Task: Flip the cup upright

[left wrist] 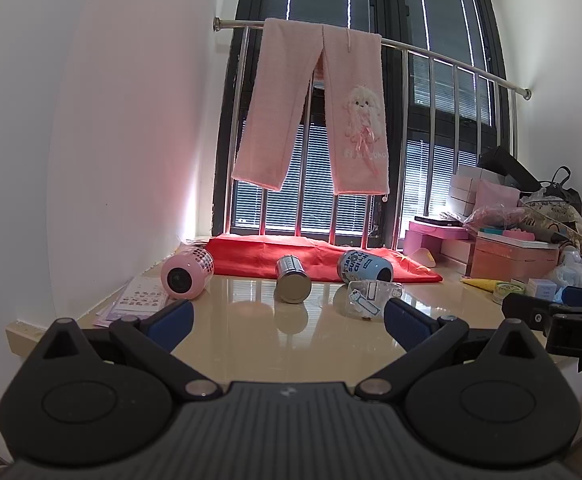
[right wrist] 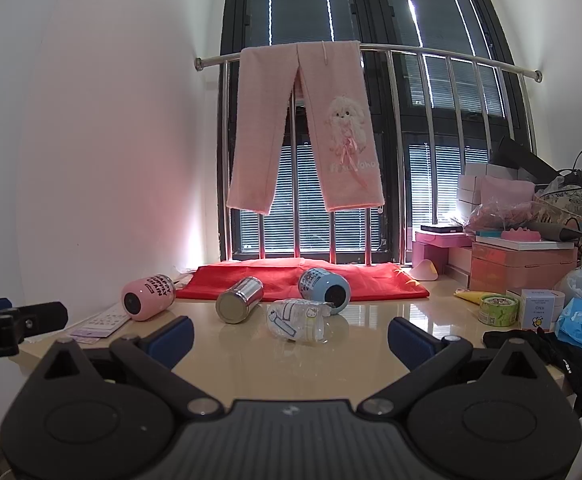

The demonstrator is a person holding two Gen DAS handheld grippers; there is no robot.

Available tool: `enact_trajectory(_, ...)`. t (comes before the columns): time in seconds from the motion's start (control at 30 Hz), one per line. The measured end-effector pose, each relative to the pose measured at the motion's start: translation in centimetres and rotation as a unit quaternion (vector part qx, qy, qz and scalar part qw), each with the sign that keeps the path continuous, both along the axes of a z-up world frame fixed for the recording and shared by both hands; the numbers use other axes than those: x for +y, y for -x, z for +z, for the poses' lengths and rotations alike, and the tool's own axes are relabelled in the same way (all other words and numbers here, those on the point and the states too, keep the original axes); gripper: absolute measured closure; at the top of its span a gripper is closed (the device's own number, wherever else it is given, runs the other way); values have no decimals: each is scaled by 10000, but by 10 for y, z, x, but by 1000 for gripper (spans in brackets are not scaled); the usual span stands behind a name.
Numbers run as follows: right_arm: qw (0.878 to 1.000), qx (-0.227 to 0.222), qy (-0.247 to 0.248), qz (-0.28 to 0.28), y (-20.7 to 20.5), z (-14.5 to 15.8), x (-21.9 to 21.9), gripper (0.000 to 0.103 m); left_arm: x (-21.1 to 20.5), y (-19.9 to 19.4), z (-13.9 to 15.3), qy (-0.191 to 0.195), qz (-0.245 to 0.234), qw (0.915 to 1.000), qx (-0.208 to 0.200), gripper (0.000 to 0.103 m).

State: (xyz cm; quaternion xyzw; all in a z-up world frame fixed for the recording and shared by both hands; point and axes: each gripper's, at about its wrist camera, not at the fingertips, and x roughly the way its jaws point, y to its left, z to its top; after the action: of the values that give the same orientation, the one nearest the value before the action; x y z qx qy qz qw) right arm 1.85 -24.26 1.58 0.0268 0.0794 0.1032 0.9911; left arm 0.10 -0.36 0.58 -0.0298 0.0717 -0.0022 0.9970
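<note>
Left gripper (left wrist: 289,320): black frame, blue-padded fingers (left wrist: 171,324) spread wide, nothing between them. It is held level above the near edge of the glossy beige countertop (left wrist: 251,344), pointing toward the window. Right gripper (right wrist: 289,330): same posture, jaws fully apart and empty, held beside the left one; each unit appears at the edge of the other's view.

Four cups lie on their sides beyond the fingers, none in contact with either gripper. The pink cylindrical cup with black lettering (right wrist: 147,294) lies at far left, near the white wall, its end facing the cameras. The polished steel cup (right wrist: 239,300) lies just right of it, well apart, its end also forward. The clear plastic cup with cartoon stickers (right wrist: 297,320) lies nearest the right gripper, ahead of its open jaws. The light-blue printed cup (right wrist: 325,286) lies directly behind the clear one, at the edge of a red cloth (right wrist: 291,278) spread below the window.

Pink fleece trousers (right wrist: 303,128) hang over a steel rail (right wrist: 451,54).
</note>
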Motion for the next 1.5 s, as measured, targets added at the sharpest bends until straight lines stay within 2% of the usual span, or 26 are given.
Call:
enact_trajectory(0.37,10000,0,20,15,1,2,1,0,2,0,2,20,15,10000,7,0)
enact_trajectory(0.67,9998,128,117,51,-19,-5,1,0,1,-13,-5,37,85,9999,117,0)
enact_trajectory(0.87,9994,256,196,119,-40,-11,5,0,8,-33,-8,108,197,9995,210,0)
enact_trajectory(1.17,9986,418,247,216,-75,-14,10,0,11,-68,-5,-28,270,9994,237,0)
enact_trajectory(1.37,9976,550,312,294,-110,-17,12,0,11,-98,-8,-67,288,9990,342,0)
enact_trajectory(1.5,9954,647,542,453,-141,-18,14,0,11,-124,-11,-81,295,9986,442,0)
